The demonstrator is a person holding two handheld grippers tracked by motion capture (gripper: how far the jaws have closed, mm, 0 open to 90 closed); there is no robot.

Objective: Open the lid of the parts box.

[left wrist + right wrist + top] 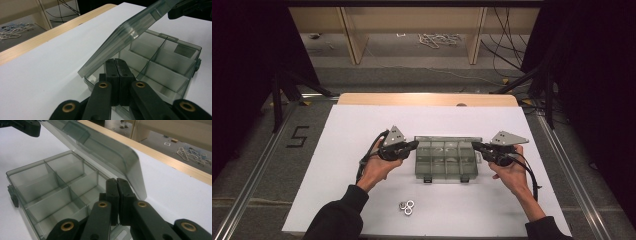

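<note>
A clear smoky-grey plastic compartment box (446, 160) sits at the middle of a white rectangular table sheet (342, 150), and everything else is placed from it. The left gripper (414, 145) meets the box's left end and the right gripper (474, 146) its right end. Both pairs of jaws are pressed together with nothing between them; in the left gripper view (117, 75) and the right gripper view (117, 195) the closed tips sit at the box's end edge, under the raised transparent hinged lid (130, 32), which tilts up over the divided cells. Whether the tips actually bear on the lid cannot be told. Three small silver metal rings (407, 206) lie well apart from the box, on its near side. The cells look bare, though their glare makes that hard to confirm.
</note>
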